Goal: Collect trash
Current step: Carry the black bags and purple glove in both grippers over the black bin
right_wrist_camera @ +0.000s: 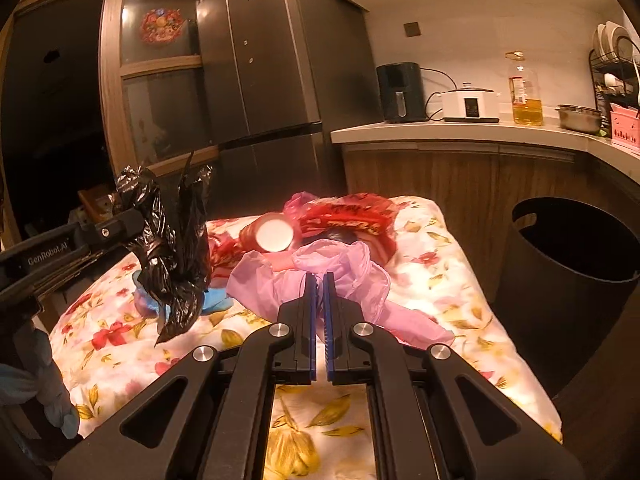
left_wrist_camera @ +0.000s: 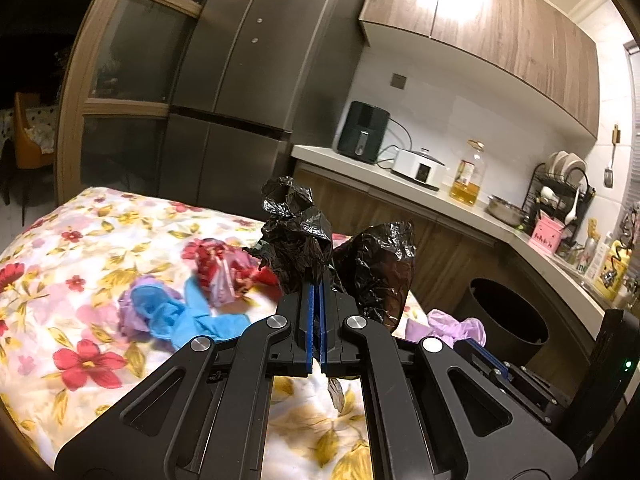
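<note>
With my left gripper (left_wrist_camera: 317,292) clamping the crumpled black plastic bag (left_wrist_camera: 304,240) and my right gripper (right_wrist_camera: 319,284) pinching the thin pink plastic bag (right_wrist_camera: 320,264), I judge both go next into the round black bin (right_wrist_camera: 568,264) beyond the surface's right edge.

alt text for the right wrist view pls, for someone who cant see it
The right gripper is shut on a pink plastic bag over a floral-covered table. At left, the left gripper holds up a black plastic bag; a black bin stands at right.
</note>
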The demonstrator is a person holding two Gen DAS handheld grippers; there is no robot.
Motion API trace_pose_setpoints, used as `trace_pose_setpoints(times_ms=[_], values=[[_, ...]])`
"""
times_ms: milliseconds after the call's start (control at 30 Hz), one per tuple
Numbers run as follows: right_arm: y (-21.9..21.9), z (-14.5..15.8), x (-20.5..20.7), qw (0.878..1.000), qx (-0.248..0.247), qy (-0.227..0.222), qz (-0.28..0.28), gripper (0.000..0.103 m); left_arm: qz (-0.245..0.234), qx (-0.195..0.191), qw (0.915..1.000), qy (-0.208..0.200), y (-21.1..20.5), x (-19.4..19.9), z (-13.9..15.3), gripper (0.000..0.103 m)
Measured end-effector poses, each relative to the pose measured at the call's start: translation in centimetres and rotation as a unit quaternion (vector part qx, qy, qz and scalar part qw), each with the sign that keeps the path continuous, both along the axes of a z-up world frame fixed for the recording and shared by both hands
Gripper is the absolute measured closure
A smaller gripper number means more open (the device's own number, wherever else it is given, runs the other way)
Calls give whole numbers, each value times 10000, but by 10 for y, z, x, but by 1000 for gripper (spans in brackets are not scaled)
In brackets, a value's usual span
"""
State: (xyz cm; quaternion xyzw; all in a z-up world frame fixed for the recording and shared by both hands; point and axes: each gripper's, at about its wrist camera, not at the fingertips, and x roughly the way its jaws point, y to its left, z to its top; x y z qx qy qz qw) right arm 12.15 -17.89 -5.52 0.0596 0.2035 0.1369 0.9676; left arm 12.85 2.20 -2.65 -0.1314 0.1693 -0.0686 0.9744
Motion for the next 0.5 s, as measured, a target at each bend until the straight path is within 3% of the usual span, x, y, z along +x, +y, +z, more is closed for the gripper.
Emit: trace_pose_setpoints(times_ms=[500], values=[[-31,10,3,9994,109,-148,-281,99,-356,133,9993,-50,-38,13,4,102]])
